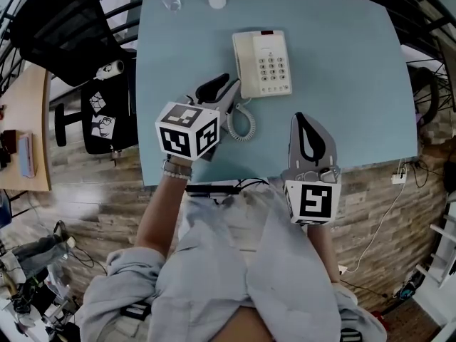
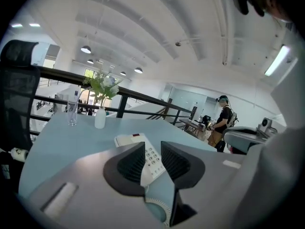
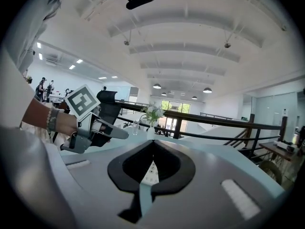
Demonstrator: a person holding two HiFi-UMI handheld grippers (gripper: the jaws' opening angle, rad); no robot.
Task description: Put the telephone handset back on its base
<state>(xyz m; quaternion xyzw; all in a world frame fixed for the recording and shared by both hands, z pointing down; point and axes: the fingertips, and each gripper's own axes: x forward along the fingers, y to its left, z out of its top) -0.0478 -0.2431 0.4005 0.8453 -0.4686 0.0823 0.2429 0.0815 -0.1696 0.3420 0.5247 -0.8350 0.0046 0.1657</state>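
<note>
Resting place of the handset, head view: the cream handset [image 1: 243, 63] appears to lie along the left side of the base [image 1: 273, 64], on the blue tabletop [image 1: 342, 70]; its coiled cord [image 1: 244, 124] loops off the near corner.
Left tool, head view: left tool [image 1: 226, 87] is just beside the base's near-left corner, above the cord.
Right tool, head view: right tool [image 1: 301, 120] hovers nearer the person, well apart from the telephone.
Left gripper view: its pads stand partly apart with a plain gap; only the keypad and tabletop show through, so nothing is held.
Right gripper view: the tips meet and nothing is gripped; the keypad shows through the hollow below them.
Step in hand: judged done or nearly so, with the handset seemingly seated and free of both tools.
Next move: likely drawing the left tool clear without snagging the cord, and checking that the handset sits flat.
</note>
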